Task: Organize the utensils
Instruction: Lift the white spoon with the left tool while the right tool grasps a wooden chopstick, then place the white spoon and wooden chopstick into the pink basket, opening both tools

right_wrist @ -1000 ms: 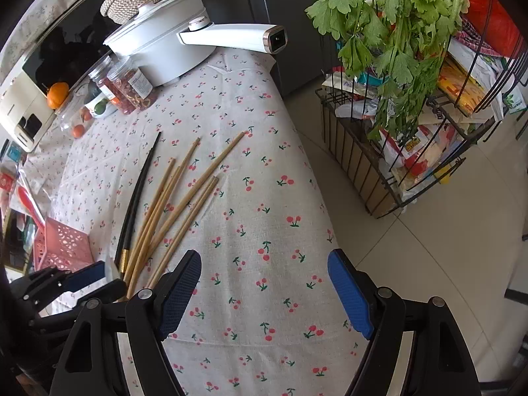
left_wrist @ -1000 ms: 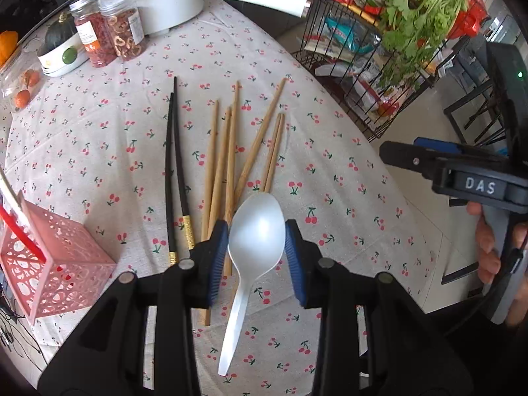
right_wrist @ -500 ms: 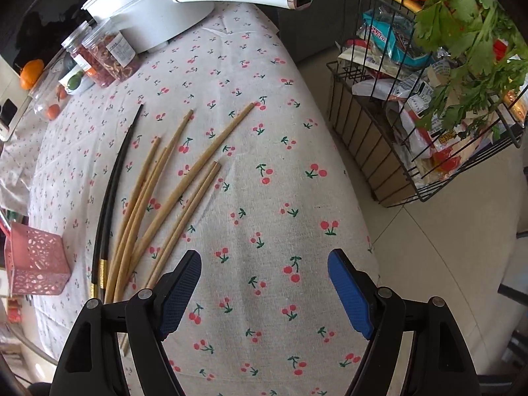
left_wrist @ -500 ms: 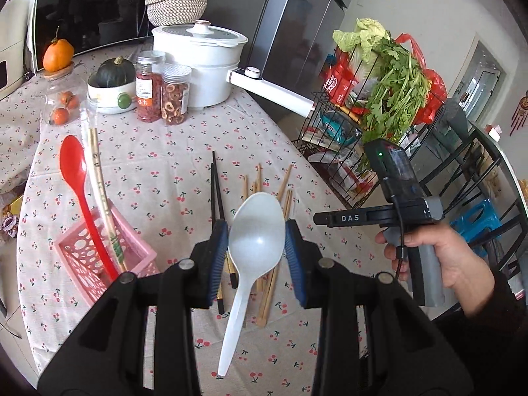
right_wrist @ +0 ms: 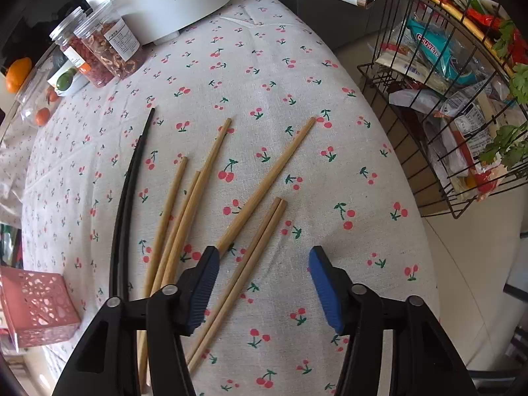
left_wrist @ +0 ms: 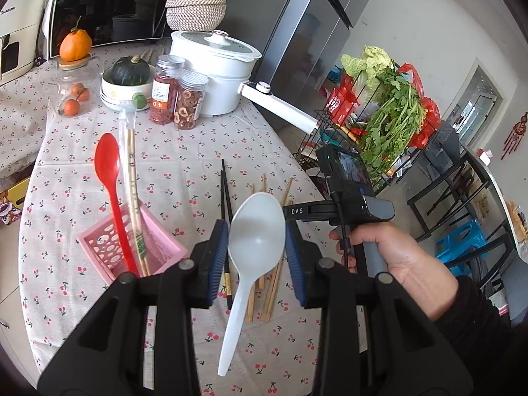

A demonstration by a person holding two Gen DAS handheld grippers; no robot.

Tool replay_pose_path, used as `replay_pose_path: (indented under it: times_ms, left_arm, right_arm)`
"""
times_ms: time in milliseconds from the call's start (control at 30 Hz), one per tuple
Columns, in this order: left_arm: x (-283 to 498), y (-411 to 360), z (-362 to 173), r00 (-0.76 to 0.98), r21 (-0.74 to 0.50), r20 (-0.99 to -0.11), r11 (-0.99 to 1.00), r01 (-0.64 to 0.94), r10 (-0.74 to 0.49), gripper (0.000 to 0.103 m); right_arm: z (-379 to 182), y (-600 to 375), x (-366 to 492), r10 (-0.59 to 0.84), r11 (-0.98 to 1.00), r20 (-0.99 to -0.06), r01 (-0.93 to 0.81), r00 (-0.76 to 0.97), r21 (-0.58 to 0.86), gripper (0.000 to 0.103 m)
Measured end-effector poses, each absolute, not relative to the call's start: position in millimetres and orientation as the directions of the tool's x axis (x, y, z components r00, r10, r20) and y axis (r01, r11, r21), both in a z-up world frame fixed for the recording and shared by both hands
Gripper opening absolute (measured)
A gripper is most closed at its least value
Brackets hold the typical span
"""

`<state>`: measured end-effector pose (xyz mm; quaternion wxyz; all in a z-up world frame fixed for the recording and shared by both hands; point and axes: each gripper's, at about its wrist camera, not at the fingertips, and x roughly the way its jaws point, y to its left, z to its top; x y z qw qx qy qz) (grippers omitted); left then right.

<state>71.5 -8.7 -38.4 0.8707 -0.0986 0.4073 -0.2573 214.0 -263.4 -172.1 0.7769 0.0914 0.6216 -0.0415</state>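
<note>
Left gripper (left_wrist: 256, 250) clamped on white spoon (left_wrist: 255, 231), bowl up, handle hanging below, held above the table. Pink basket (left_wrist: 165, 247) sits down-left, already holding red spoon (left_wrist: 110, 191) and a wrapped chopstick pair. Best swing left, tip handle-first into the free side. Right gripper (right_wrist: 264, 280) open, empty, low over wooden chopsticks (right_wrist: 250, 204).

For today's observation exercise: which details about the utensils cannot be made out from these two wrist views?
- Left view: white spoon hides the middles of the wooden chopsticks.
- Left view: pink basket wall hides the red spoon's handle end.
- Right view: right gripper covers the near chopstick ends.
- Jar labels: too small.
</note>
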Motion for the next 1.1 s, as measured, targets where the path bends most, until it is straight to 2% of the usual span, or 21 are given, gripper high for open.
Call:
replay_pose_path:
  times_ms: [67,333,433,533,667,800,1100]
  left_arm:
    - [70.7,-4.2,-38.9,0.537,-0.381,-0.661,0.85,0.363,-0.525,0.037]
    - [67.6,5.6,-36.1,0.547,-0.382,-0.659,0.856,0.348,-0.516,0.037]
    - [65.9,7.2,-34.3,0.558,-0.382,-0.652,0.858,0.343,-0.513,0.037]
    - [62.0,12.9,-28.1,0.595,-0.374,-0.629,0.866,0.333,-0.5,0.037]
    - [57.1,29.6,-15.3,0.666,-0.4,-0.554,0.861,0.313,-0.499,0.037]
    - [55.6,46.6,-2.4,0.734,-0.433,-0.477,0.856,0.284,-0.484,0.037]
    - [60.6,58.8,8.3,0.856,-0.434,-0.322,0.867,0.246,-0.404,0.037]
  right_arm:
    - [-172.2,-257.5,214.6,0.06,0.98,-0.977,0.173,0.203,0.096,0.024]
    - [-173.5,-239.9,204.9,-0.017,0.994,-0.973,0.109,0.23,0.008,0.022]
    - [-170.8,-236.9,200.4,0.014,0.993,-0.97,0.112,0.242,0.042,0.012]
    - [-170.4,-245.9,196.3,0.093,0.981,-0.961,0.143,0.259,0.133,0.009]
    - [-160.8,-251.6,187.0,0.151,0.967,-0.941,0.15,0.303,0.204,0.008]
    - [-128.7,-245.9,168.9,0.18,0.965,-0.903,0.105,0.391,0.238,0.008]
    - [-48.6,-235.9,124.1,0.276,0.947,-0.759,-0.033,0.59,0.319,0.008]
